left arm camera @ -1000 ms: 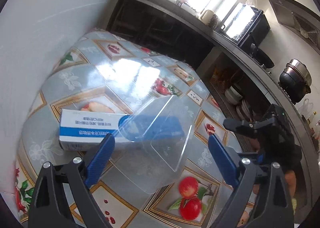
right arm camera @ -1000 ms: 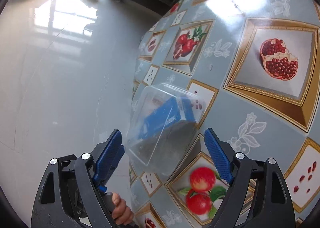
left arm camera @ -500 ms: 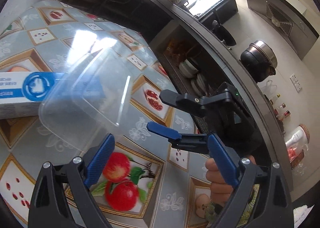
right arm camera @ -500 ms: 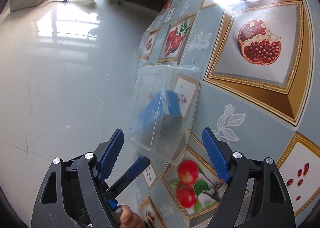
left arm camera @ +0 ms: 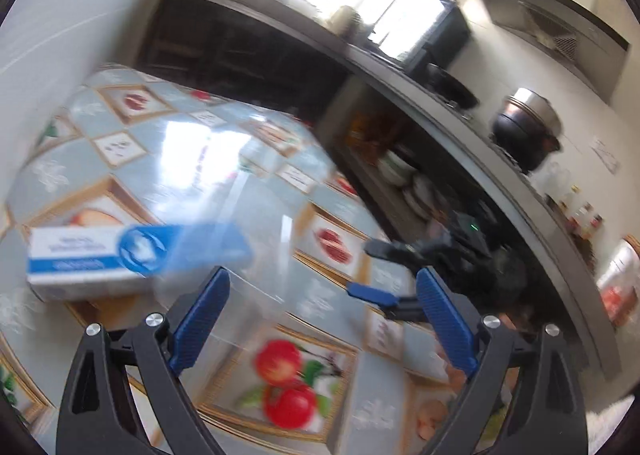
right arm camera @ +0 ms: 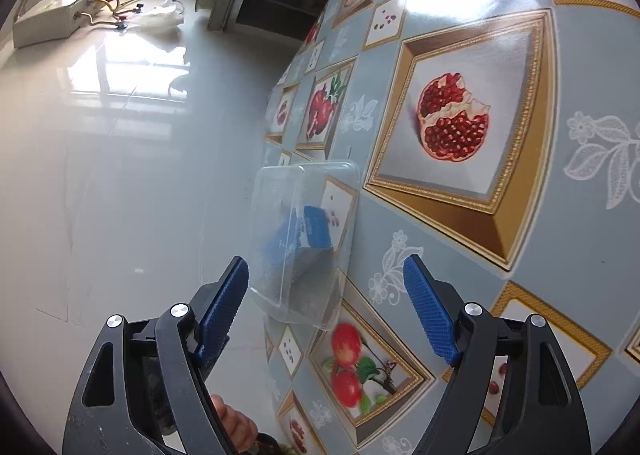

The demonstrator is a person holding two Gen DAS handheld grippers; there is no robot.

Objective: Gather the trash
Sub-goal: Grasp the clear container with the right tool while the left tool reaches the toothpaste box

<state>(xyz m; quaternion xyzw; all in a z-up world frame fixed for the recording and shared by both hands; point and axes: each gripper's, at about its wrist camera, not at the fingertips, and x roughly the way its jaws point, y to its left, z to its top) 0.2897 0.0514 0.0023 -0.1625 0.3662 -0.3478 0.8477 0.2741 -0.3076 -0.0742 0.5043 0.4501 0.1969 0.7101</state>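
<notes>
A clear rectangular plastic container (right arm camera: 298,243) lay on the fruit-patterned blue-grey tablecloth (right arm camera: 460,247) near the table's edge, over one end of a white and blue cardboard box (left arm camera: 92,261). The right gripper (right arm camera: 326,295) stood wide apart just short of the container, gripping nothing. The left gripper (left arm camera: 322,319) was likewise spread wide and empty, the container blurred ahead of it.

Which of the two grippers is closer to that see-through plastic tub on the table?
Hard to call; probably the left. The left gripper has the clear tub right at its fingertips, slightly left of centre. The right gripper faces the tub's other side, open, tips just short.
</notes>
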